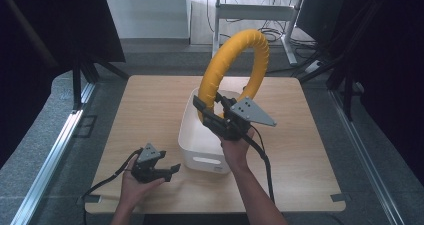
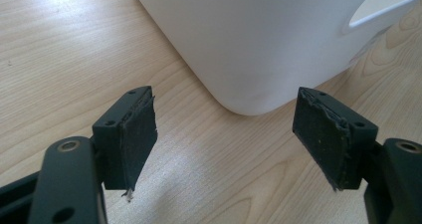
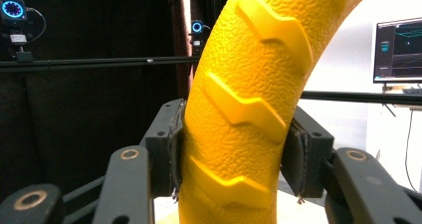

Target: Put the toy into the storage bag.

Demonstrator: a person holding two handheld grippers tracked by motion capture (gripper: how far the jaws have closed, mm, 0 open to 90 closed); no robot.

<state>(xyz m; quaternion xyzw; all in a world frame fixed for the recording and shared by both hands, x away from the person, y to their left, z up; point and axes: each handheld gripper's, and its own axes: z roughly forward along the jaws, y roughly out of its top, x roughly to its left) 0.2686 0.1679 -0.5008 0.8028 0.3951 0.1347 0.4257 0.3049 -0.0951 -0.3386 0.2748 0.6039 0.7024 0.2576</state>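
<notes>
Both grippers black, left gripper [image 1: 172,169] and right gripper [image 1: 210,111] alike; grey three-cornered top plates; black trailing cables; brass-ringed screw holes; frayed dark pads; forearms bare.

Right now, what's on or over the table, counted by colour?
Yellow: 1, the ring, clamped in the right gripper above the bin.
White: 1, the bin on the table.
Black: 2, the right gripper and the left gripper, jaws open.
Total: 4
</notes>
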